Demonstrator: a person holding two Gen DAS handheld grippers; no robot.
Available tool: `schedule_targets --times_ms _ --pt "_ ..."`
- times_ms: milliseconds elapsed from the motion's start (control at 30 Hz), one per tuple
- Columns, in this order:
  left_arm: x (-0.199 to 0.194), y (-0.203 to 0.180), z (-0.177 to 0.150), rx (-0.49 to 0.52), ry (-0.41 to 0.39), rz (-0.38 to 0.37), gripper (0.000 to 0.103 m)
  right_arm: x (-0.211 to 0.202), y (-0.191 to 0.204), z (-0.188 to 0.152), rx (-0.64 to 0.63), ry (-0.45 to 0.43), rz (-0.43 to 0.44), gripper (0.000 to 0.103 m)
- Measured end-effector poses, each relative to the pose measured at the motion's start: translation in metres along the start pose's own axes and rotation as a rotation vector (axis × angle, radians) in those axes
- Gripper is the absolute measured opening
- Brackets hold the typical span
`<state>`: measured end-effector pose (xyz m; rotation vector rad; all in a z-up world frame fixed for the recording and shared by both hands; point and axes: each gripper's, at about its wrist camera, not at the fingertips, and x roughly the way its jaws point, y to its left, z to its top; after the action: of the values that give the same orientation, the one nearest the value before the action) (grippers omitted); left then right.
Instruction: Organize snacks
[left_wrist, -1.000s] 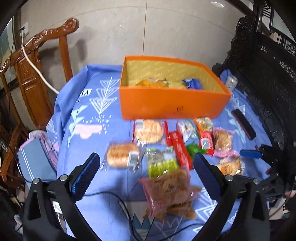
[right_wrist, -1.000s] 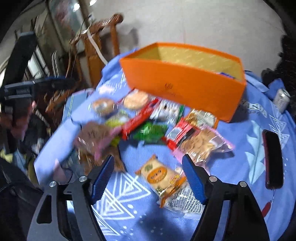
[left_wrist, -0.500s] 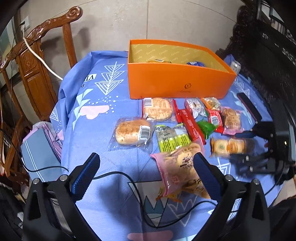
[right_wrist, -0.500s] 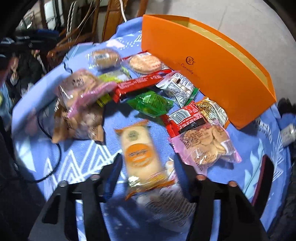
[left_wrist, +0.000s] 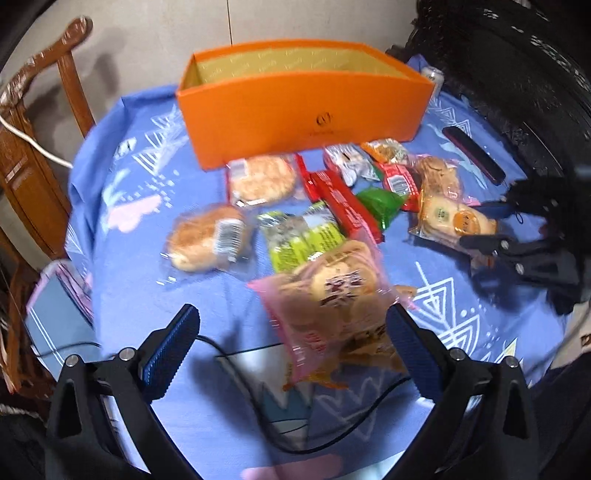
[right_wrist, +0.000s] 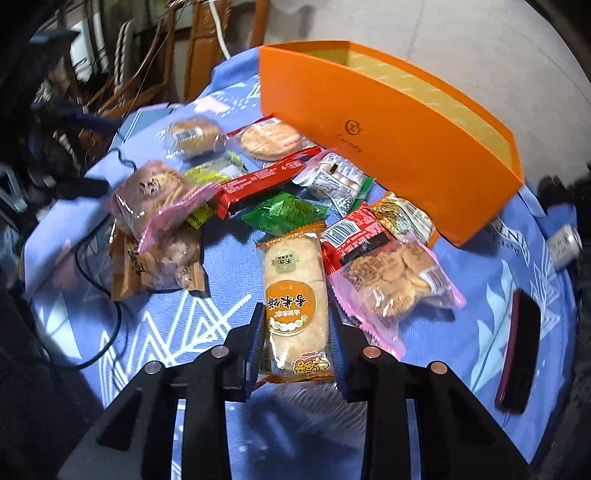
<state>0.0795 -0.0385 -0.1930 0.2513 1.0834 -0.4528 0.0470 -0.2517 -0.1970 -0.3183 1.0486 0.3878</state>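
An orange box (left_wrist: 306, 103) (right_wrist: 388, 147) stands open at the back of the blue cloth, with snack packets spread in front of it. My right gripper (right_wrist: 297, 325) (left_wrist: 480, 226) is closing its jaws on an orange-labelled rice cracker packet (right_wrist: 295, 280) (left_wrist: 450, 221); both pads press on its sides. My left gripper (left_wrist: 290, 321) is open and hangs low over a pink bag of biscuits (left_wrist: 332, 295) (right_wrist: 155, 195), which lies between the fingers, close to the right one. Nothing touches its pads.
A wrapped bun (left_wrist: 207, 236), a round cracker pack (left_wrist: 262, 177), a red bar (left_wrist: 343, 206) and green packets (left_wrist: 303, 240) lie mid-cloth. A dark flat case (right_wrist: 517, 350) and a can (right_wrist: 561, 243) sit at the right. A black cable (left_wrist: 258, 406) crosses the near cloth. A wooden chair (left_wrist: 29, 147) stands at the left.
The right jaws have narrowed from wide to gripping the rice cracker packet. The left gripper has dropped closer to the table and the pink bag, still open.
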Motion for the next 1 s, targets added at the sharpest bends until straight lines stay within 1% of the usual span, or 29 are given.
schedule_targets --times_ms 100,267,333,367,500,533,600,633,667,767,1000 --pt "0.013 -0.007 0.005 -0.043 0.033 -0.02 0.099 -0.003 0.003 -0.005 0.049 -0.012 -0.001 0.032" --pt "0.032 -0.017 0.011 -0.071 0.092 -0.03 0.099 -0.006 0.009 -0.009 0.087 -0.026 -0.001 0.032" --pt "0.041 -0.017 0.013 -0.108 0.124 -0.046 0.099 -0.008 0.01 -0.009 0.106 -0.033 0.005 0.032" --pt "0.043 -0.016 0.014 -0.121 0.129 -0.04 0.099 -0.008 0.01 -0.009 0.115 -0.037 0.008 0.032" --pt "0.056 -0.015 0.016 -0.177 0.157 -0.054 0.098 -0.009 0.011 -0.009 0.134 -0.045 0.008 0.032" --pt "0.057 -0.015 0.015 -0.178 0.16 -0.055 0.096 -0.009 0.011 -0.01 0.136 -0.045 0.007 0.032" --pt "0.059 -0.017 0.014 -0.177 0.162 -0.061 0.082 -0.009 0.011 -0.01 0.143 -0.051 0.006 0.032" --pt "0.059 -0.016 0.014 -0.182 0.157 -0.067 0.081 -0.01 0.01 -0.01 0.148 -0.053 0.007 0.032" --pt "0.059 -0.016 0.014 -0.186 0.153 -0.068 0.078 -0.011 0.009 -0.011 0.151 -0.055 0.006 0.032" --pt "0.058 -0.012 0.013 -0.2 0.147 -0.078 0.074 -0.012 0.008 -0.011 0.154 -0.055 0.006 0.032" --pt "0.045 -0.009 0.012 -0.184 0.117 -0.067 0.069 -0.018 0.006 -0.01 0.167 -0.077 0.008 0.032"
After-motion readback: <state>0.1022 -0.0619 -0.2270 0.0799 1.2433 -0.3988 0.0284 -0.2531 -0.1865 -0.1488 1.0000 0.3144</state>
